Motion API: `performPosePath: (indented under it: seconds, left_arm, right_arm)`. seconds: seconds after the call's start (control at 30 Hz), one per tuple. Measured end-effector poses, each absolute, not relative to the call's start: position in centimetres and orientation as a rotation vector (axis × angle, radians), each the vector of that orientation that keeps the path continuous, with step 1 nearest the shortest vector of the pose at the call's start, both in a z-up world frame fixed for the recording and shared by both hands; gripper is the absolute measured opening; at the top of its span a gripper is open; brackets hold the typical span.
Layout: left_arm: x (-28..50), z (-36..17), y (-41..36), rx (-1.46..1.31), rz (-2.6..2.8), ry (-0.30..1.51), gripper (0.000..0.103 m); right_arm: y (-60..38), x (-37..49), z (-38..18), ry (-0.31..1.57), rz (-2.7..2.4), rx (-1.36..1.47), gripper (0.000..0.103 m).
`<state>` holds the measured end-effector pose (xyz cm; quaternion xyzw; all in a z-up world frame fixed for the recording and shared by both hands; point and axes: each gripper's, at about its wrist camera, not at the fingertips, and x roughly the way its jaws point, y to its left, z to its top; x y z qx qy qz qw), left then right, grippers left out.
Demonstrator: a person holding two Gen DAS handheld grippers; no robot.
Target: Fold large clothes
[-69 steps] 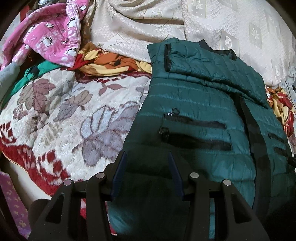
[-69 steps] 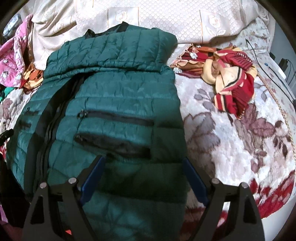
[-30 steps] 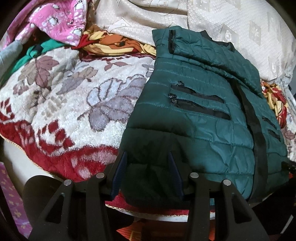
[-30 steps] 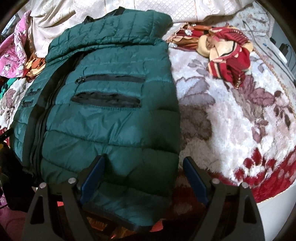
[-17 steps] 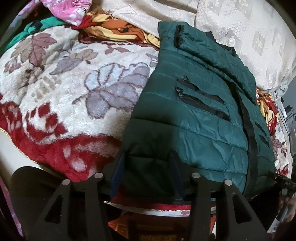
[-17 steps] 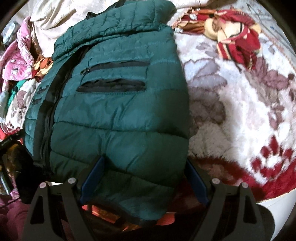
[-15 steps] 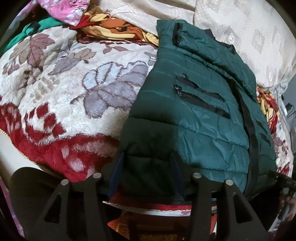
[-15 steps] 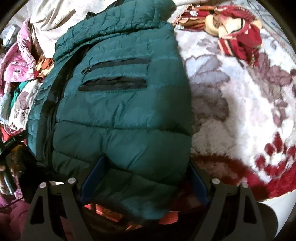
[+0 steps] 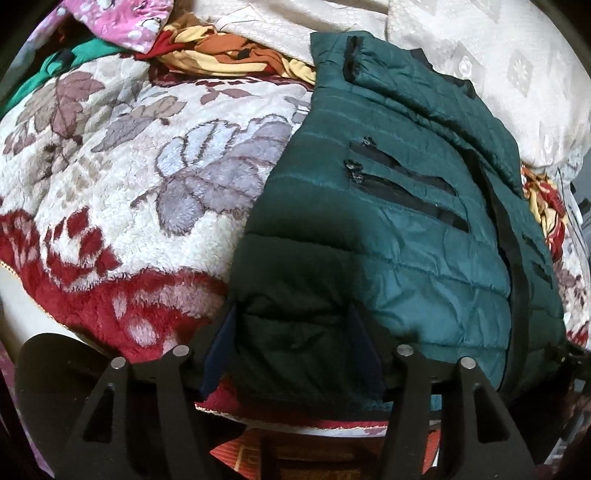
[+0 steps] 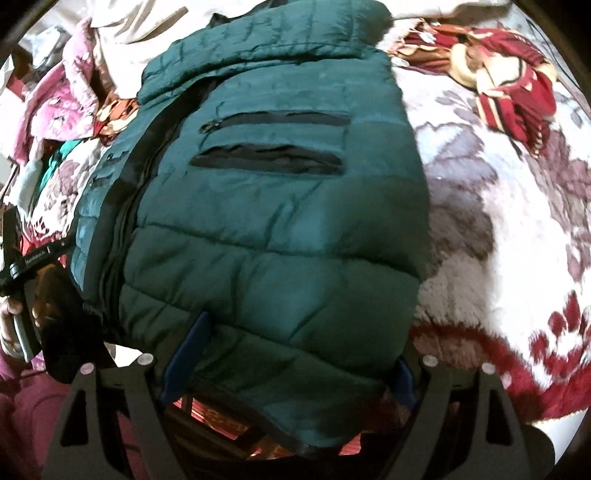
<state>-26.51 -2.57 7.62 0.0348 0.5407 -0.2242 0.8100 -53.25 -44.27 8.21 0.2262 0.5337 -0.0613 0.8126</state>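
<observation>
Both grippers point forward over the near bed edge at the jacket (image 9: 388, 229) hem. The left gripper (image 9: 293, 347) has its jaws parted, with the hem's left corner between them; whether they pinch it is unclear. The right gripper (image 10: 288, 358) gapes wide around the right hem. The jacket lies flat on the blanket (image 9: 122, 206). A scarf (image 10: 509, 92) lies far right, pink cloth (image 9: 125, 22) far left.

Two close views, shared jacket (image 9: 388, 236)
</observation>
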Motion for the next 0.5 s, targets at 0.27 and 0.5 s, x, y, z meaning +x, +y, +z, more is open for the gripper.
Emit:
performPosePath:
  seconds: [0.27,0.5]
  left_arm:
    - [-27.1,8.1,-3.6,0.142,-0.487,1.137,0.016]
    - [-27.4,9.1,-3.5,0.146,-0.489,1.104,0.000]
  right_arm:
    - [-44.1,-53.4,9.1,1.094,-0.107,0.419,0.051]
    - [-44.2,-53.3,10.6,1.079,-0.102,0.350,0.033]
